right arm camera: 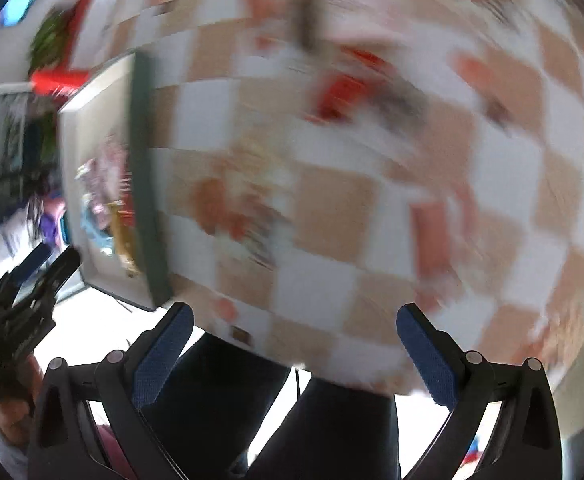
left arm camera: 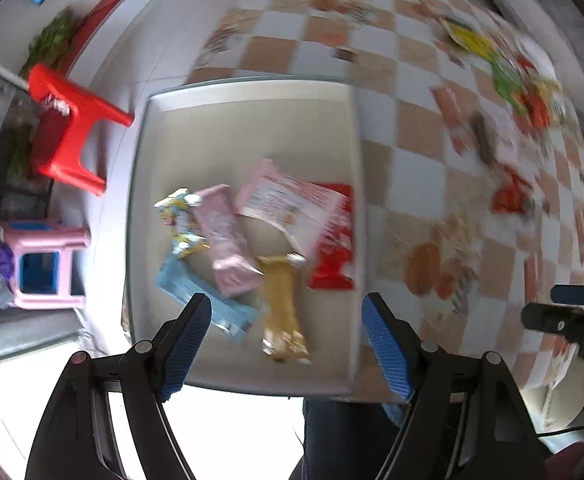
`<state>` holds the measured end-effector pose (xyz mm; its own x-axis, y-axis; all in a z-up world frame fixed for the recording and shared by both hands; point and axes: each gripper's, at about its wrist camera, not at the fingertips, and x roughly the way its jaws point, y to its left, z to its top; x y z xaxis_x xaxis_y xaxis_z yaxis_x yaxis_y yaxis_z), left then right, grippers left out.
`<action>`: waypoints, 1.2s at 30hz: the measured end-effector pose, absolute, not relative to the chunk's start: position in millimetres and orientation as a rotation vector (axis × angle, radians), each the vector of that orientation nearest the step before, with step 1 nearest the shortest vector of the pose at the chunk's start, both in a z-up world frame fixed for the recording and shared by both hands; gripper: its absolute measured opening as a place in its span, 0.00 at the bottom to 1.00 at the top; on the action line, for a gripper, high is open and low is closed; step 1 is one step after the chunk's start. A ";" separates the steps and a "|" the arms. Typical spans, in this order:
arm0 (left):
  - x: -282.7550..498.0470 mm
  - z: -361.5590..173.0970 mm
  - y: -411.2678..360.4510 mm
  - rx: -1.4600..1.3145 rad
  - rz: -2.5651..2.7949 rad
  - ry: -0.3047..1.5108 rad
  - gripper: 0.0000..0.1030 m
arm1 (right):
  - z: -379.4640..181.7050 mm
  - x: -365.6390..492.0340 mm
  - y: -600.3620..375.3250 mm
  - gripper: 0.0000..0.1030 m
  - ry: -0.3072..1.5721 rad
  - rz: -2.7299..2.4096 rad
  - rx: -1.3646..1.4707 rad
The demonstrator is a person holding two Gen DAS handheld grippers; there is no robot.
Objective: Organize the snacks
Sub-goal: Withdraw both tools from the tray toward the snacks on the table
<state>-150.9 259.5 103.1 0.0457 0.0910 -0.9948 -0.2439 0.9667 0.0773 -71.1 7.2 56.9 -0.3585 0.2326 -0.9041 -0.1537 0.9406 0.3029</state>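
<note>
Over the tray (left arm camera: 247, 128), left gripper (left arm camera: 285, 316) hangs open and empty above several packets; right gripper (right arm camera: 294, 328) gapes empty over checkered bench (right arm camera: 324, 208). Next: grab a loose snack (left arm camera: 510, 196) far right.

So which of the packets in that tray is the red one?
The red packet lies against the tray's right wall, partly under a pink-and-white packet; the others are pink, blue, and golden.

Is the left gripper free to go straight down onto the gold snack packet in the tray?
Probably yes: the left gripper is open and empty, above the tray, with the gold packet uncovered between its fingers.
</note>
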 end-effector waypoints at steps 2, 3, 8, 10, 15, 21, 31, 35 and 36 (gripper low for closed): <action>-151.7 109.7 232.8 -0.054 0.226 1.507 0.78 | 49.2 -78.8 -26.9 0.99 1.928 0.327 0.137; -153.3 113.1 222.8 -0.023 0.217 1.504 0.78 | 45.7 -80.9 -41.0 0.99 1.938 0.299 0.174; -161.2 119.5 193.3 0.053 0.220 1.522 0.78 | 29.8 -93.2 -94.2 0.99 1.989 0.211 0.383; -162.7 119.6 193.4 0.044 0.250 1.539 0.78 | 21.6 -99.9 -105.0 0.99 2.019 0.189 0.449; -165.0 124.4 189.0 0.018 0.293 1.543 0.78 | 13.3 -105.0 -122.6 0.99 2.048 0.158 0.568; -163.1 131.6 175.3 0.045 0.293 1.534 0.78 | 13.1 -100.7 -129.1 0.99 2.058 0.182 0.592; -165.6 137.9 170.6 0.044 0.326 1.529 0.79 | 8.8 -101.3 -137.4 0.99 2.071 0.203 0.607; -167.8 139.2 168.0 0.045 0.336 1.530 0.79 | 8.2 -103.5 -139.7 0.99 2.075 0.202 0.617; -168.1 139.7 167.2 0.046 0.337 1.530 0.79 | 7.9 -103.8 -140.9 0.99 2.075 0.202 0.622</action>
